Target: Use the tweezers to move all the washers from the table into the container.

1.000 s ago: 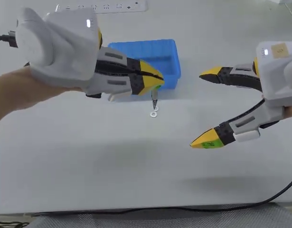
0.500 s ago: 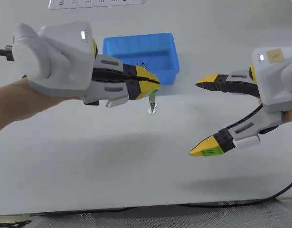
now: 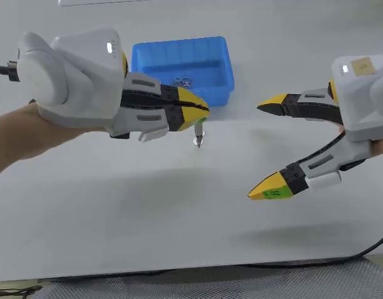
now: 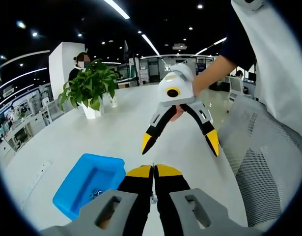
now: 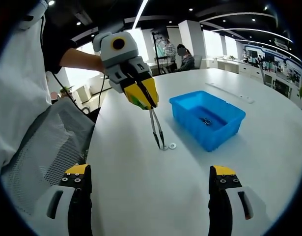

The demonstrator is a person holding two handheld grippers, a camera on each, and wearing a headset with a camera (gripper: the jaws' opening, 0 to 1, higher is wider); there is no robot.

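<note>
My left gripper [image 3: 202, 115] is shut on a pair of metal tweezers [image 3: 198, 133] that point down at the white table. In the right gripper view the tweezers [image 5: 155, 125] reach a small washer [image 5: 163, 147] lying on the table, and a second washer [image 5: 173, 145] lies just beside it. Behind them stands the blue container [image 3: 147, 57] with several washers [image 3: 182, 81] inside. My right gripper [image 3: 266, 149] hovers open to the right with nothing between its fingers. The left gripper view looks along my own shut left gripper [image 4: 153, 172] at the open right gripper [image 4: 180, 146].
A black cable [image 3: 316, 260] runs along the table's near edge at the right. A mesh chair [image 5: 52, 142] stands beside the table. A potted plant [image 4: 89, 91] sits far down the table. Bare white table surrounds the washers.
The tweezers' tip has come down from just above the washer to touching it. The right gripper has stayed open in about the same place. The head camera has tilted slightly.
</note>
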